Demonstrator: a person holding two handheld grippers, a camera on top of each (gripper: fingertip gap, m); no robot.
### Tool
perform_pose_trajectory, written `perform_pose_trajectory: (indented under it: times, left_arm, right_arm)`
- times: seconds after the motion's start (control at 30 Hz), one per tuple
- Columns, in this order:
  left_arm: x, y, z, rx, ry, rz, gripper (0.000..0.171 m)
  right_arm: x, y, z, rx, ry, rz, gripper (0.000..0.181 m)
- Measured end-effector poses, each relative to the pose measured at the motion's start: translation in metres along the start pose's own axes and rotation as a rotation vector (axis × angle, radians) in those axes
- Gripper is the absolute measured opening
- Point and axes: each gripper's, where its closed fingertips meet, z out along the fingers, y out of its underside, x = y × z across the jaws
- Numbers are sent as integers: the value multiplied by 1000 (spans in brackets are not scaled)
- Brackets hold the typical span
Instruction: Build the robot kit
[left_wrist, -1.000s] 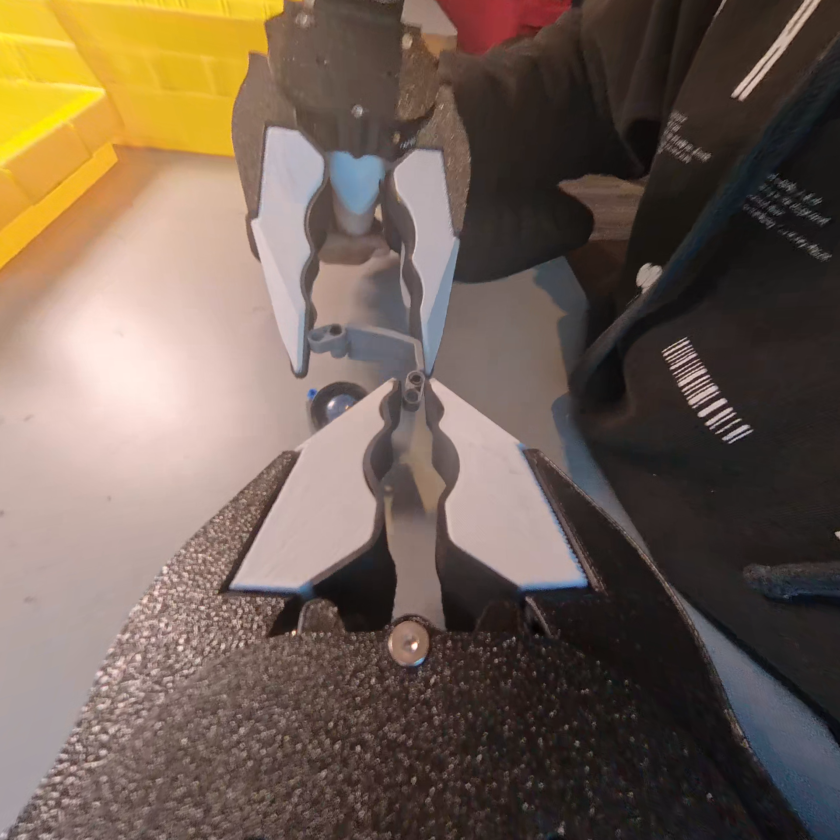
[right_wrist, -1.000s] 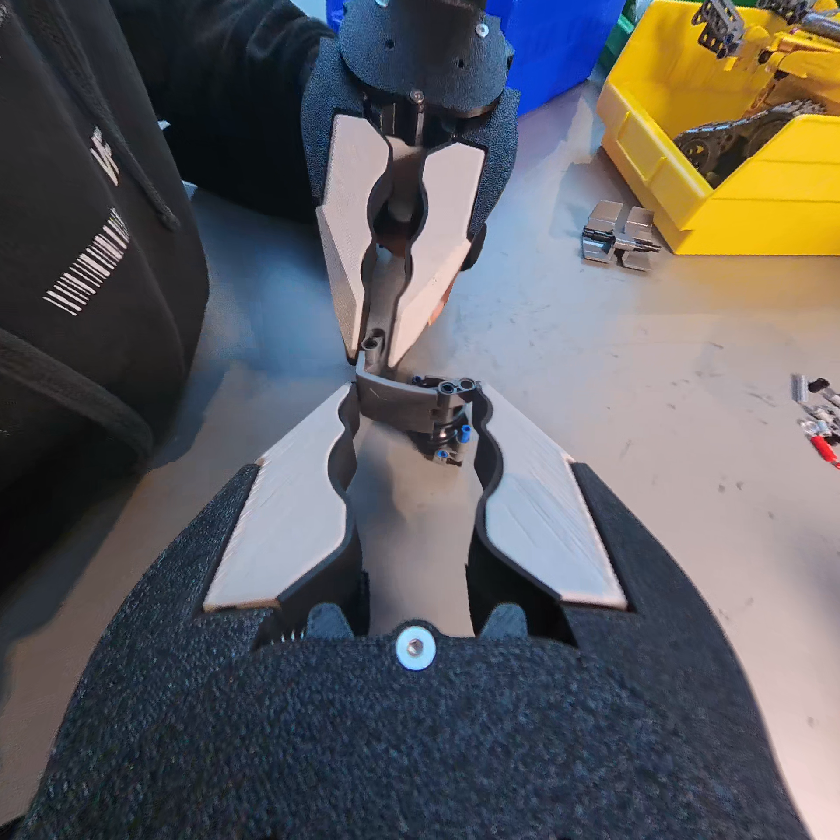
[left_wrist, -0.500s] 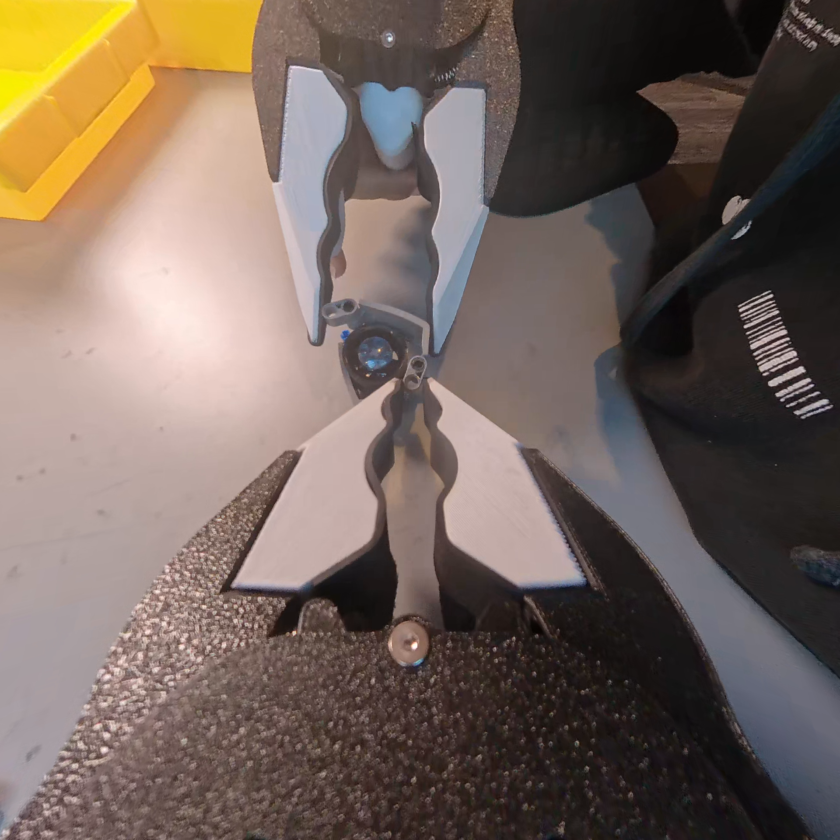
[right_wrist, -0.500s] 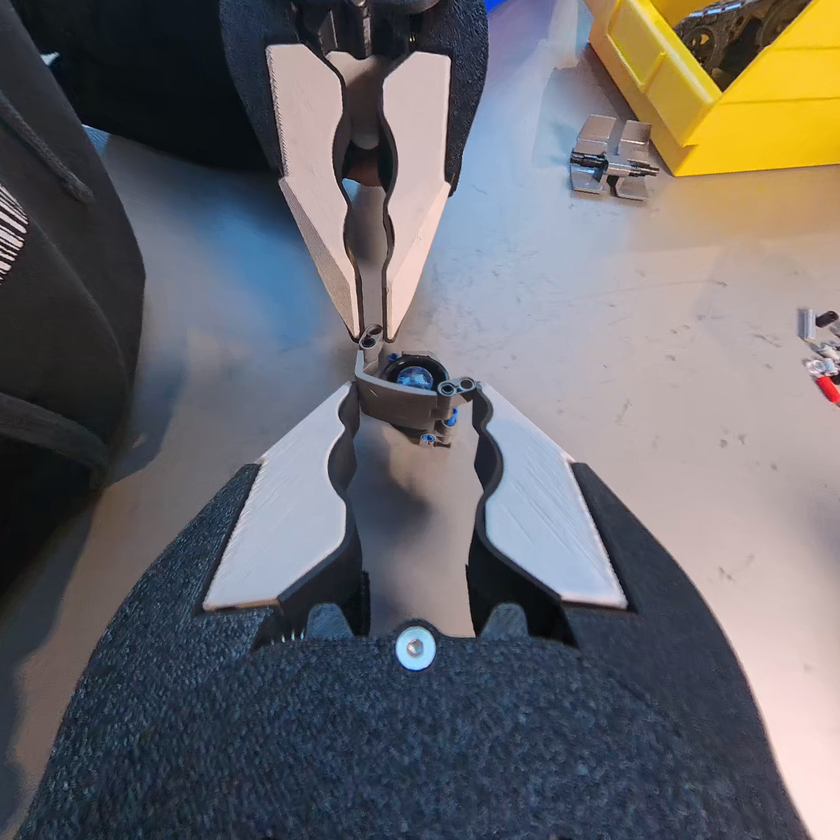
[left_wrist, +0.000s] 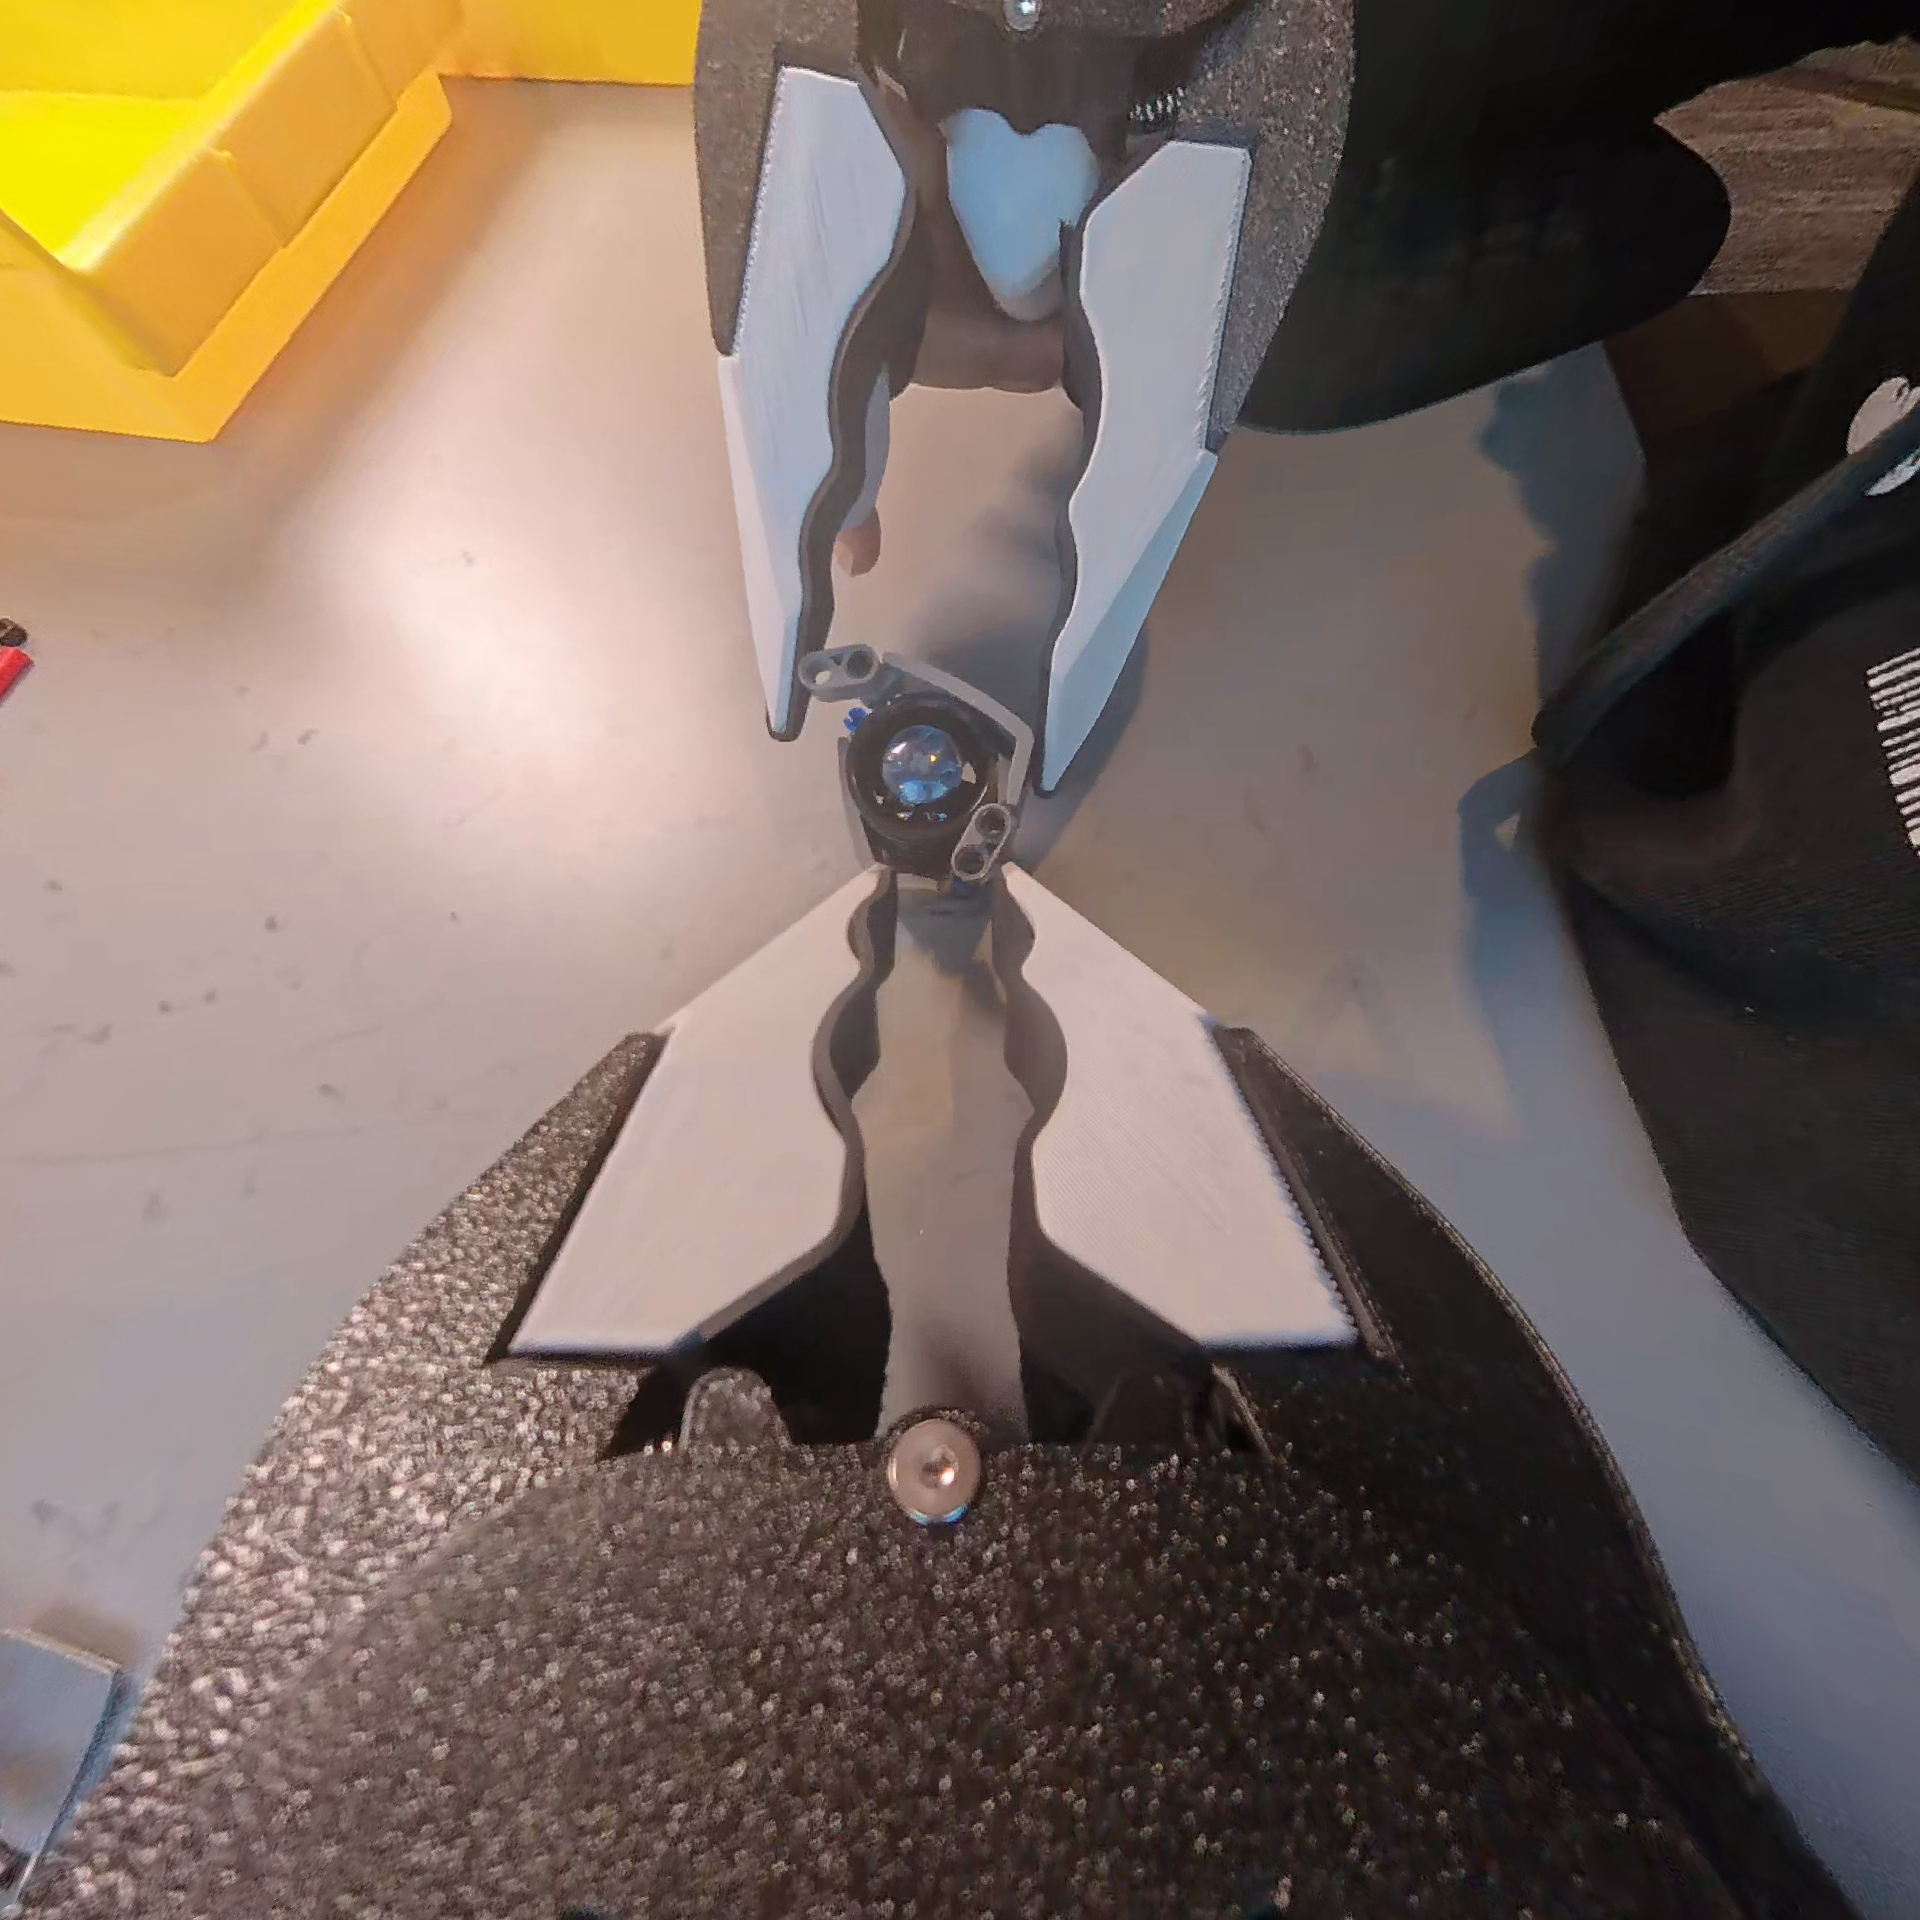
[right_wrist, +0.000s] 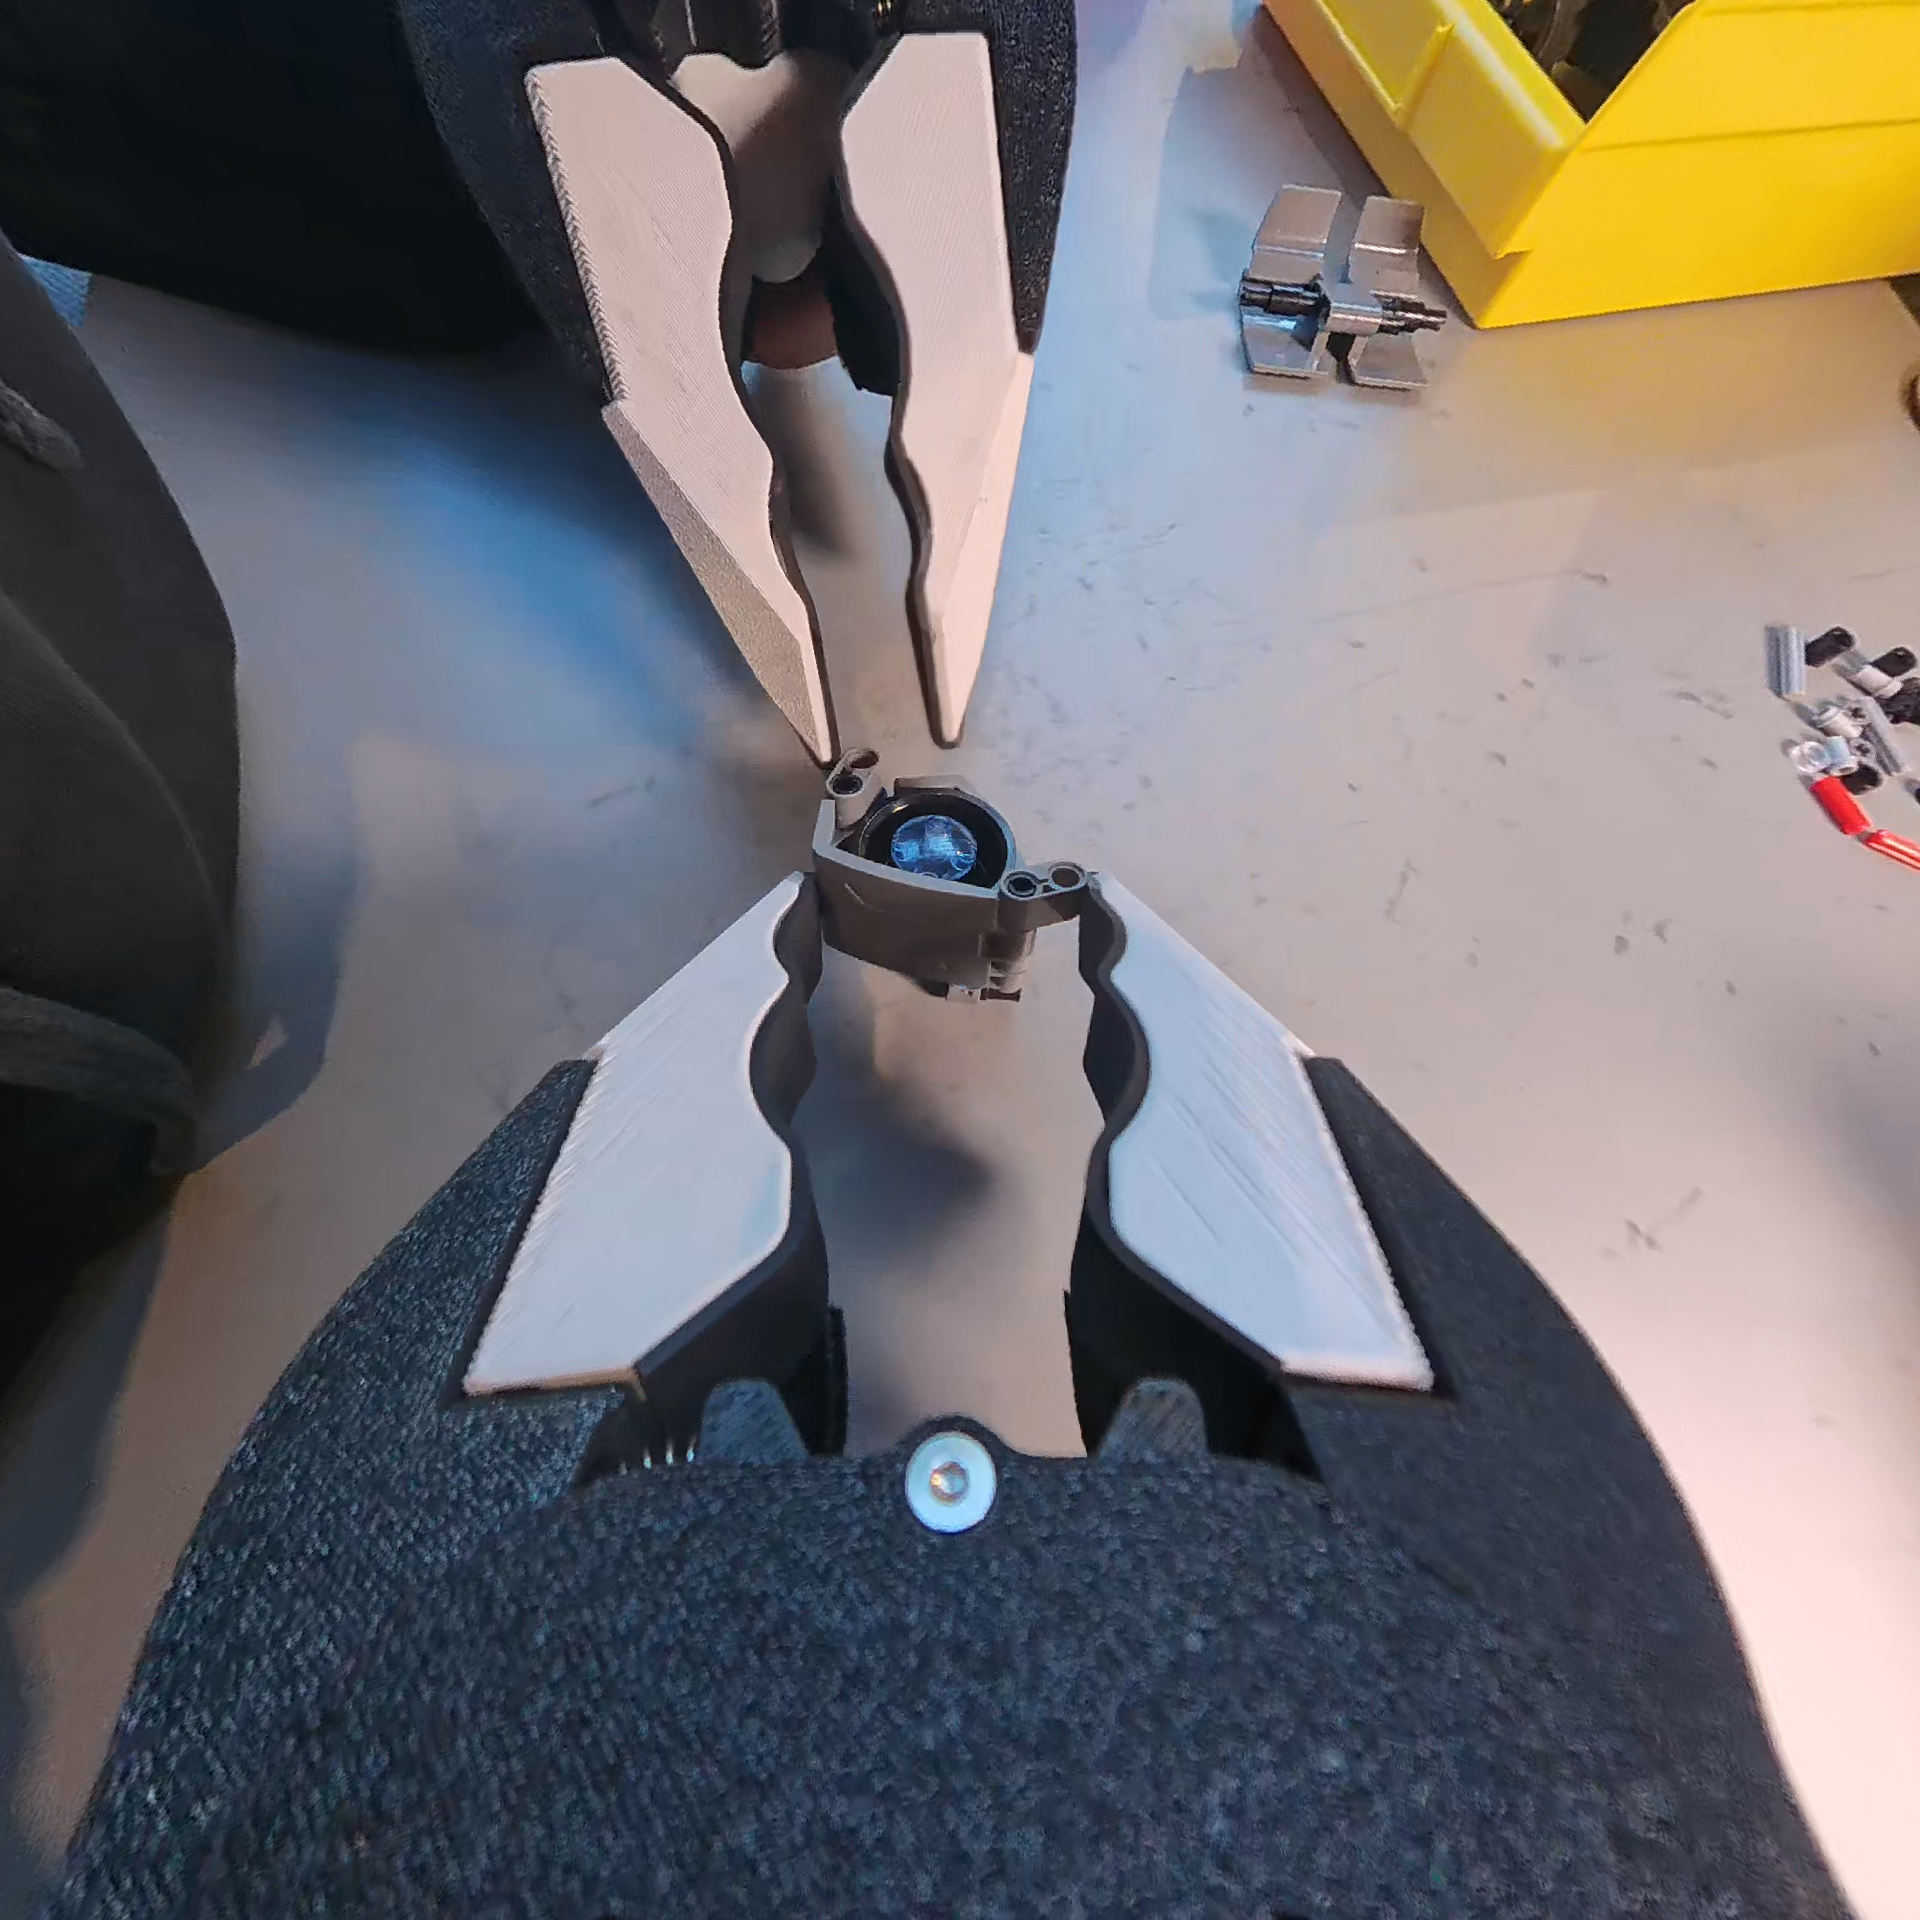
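A small grey curved panel (right_wrist: 914, 920) with holed lugs sits around a black round part with a blue lens (right_wrist: 935, 842) on the grey table. My right gripper (right_wrist: 943, 883) is shut on the panel, one fingertip at each side. My left gripper (left_wrist: 948, 826) faces it from the opposite side. Its jaws stand slightly apart just short of the panel's near lug (left_wrist: 982, 816). The lens part (left_wrist: 920, 769) lies between the two grippers. The left gripper (right_wrist: 883, 746) also shows in the right wrist view, and the right gripper (left_wrist: 914, 756) in the left wrist view.
A yellow bin (right_wrist: 1662, 208) stands at the far right, with a pair of grey metal blocks (right_wrist: 1335, 286) beside it. Small loose parts and a red piece (right_wrist: 1849, 717) lie at the right edge. Another yellow bin (left_wrist: 208, 208) is far left. A person's black clothing (left_wrist: 1766, 831) borders the table. Less than 4 cm separates the two grippers' tips. From either gripper's tips it is about 25 cm to the red piece (right_wrist: 1849, 717).
Both grippers lowered the grey panel onto the lens part on the table. My left gripper, shut on the panel's lug before, has opened slightly and let go. The right gripper keeps its hold.
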Motion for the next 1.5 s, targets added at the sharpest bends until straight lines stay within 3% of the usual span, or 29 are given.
perform_pose_trajectory:
  times: [0.2,0.83,1.5]
  left_arm:
    - [0,10,10,-71,61,-87,35]
    - [4,14,14,-82,54,-93,31]
    - [-6,22,15,-123,29,-40,26]
  right_arm:
    - [-1,5,4,-20,4,17,50]
    - [-2,6,4,-52,-28,-39,50]
    - [-1,7,1,9,-133,-171,49]
